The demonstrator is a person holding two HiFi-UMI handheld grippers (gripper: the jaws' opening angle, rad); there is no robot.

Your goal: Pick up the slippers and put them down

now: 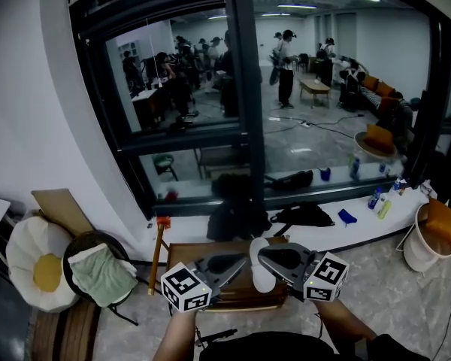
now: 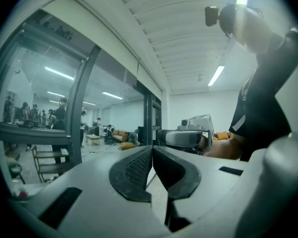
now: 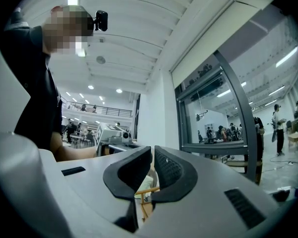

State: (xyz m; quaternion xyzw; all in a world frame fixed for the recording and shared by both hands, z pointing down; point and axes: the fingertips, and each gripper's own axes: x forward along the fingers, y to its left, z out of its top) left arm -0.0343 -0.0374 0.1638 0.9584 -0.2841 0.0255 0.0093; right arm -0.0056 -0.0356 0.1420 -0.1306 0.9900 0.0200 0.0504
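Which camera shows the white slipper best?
The head view: the white slipper shows almost whole from above, against the wooden table. The left gripper view does not show it. The right gripper view gives only a pale sliver below its jaws, too little to tell what it is.

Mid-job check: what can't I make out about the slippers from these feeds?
- Head view: the white slipper is partly covered by the right gripper; whether they touch is unclear.
- Head view: no second slipper can be made out; the left gripper and the right one cover much of the wooden stand.
- Both gripper views: they look across the room, with no slipper in frame.
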